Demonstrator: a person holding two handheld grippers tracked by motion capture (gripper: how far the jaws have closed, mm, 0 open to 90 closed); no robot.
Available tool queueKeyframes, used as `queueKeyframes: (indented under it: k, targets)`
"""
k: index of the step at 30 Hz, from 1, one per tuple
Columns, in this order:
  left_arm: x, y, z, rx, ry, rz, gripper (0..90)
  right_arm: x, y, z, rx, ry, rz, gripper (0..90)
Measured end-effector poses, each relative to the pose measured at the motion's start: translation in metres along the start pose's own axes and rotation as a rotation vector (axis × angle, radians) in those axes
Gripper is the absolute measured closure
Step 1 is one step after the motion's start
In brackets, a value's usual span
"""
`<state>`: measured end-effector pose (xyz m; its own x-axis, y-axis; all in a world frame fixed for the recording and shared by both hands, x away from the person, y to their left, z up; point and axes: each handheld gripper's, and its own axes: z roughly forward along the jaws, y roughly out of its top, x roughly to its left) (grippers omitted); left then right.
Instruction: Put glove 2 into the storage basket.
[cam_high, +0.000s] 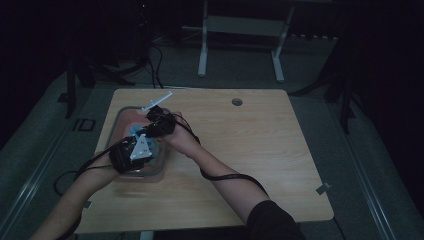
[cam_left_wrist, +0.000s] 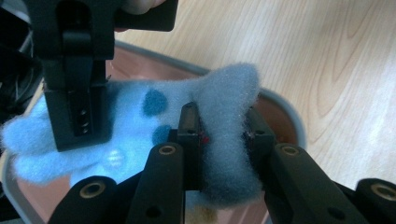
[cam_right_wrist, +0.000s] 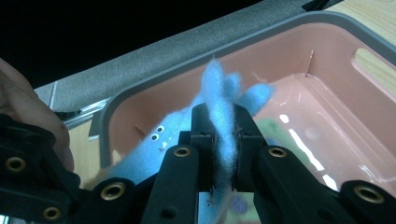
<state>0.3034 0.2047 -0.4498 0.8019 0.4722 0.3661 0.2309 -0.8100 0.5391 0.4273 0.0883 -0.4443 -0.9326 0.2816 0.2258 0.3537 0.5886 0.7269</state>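
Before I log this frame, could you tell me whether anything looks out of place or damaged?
Nothing looks damaged or spilled. The left gripper and right gripper each pinch the blue fuzzy cloth over the pink bin. One oddity: a white stick lies across the bin's far rim.

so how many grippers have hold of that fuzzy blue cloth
2. The left gripper pinches one fold of the blue cloth over the pink tray; the right gripper clamps another fold beside it.
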Motion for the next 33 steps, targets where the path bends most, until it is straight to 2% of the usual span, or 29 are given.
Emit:
queueKeyframes:
  k: [7, 12, 18, 20, 23, 27, 28, 33]
  targets:
    - [0.007, -0.012, 0.021, 0.009, -0.024, -0.029, 74.6, -0.016, -0.008, 0.019, 0.005, -0.002, 0.042, 82.4]
    - [0.013, -0.017, 0.04, 0.06, -0.058, -0.033, 74.5, -0.026, -0.015, 0.031, 0.04, -0.026, 0.064, 82.4]
    - [0.019, -0.02, 0.056, 0.077, -0.098, -0.052, 71.4, -0.036, -0.02, 0.039, 0.074, -0.041, 0.095, 78.4]
    - [0.02, -0.019, 0.059, 0.097, -0.112, -0.063, 65.8, -0.037, -0.021, 0.038, 0.074, -0.034, 0.106, 72.4]
    - [0.019, -0.018, 0.059, 0.093, -0.109, -0.071, 58.7, -0.038, -0.021, 0.032, 0.076, -0.047, 0.086, 64.4]
    - [0.02, -0.019, 0.053, 0.052, -0.097, -0.109, 56.9, -0.038, -0.02, 0.023, 0.063, -0.061, 0.078, 59.4]
    - [0.02, -0.019, 0.051, 0.051, -0.099, -0.119, 54.7, -0.039, -0.02, 0.019, 0.056, -0.058, 0.081, 55.0]
    - [0.02, -0.021, 0.044, 0.052, -0.06, -0.154, 44.3, -0.036, -0.02, 0.005, 0.028, -0.067, 0.065, 46.2]
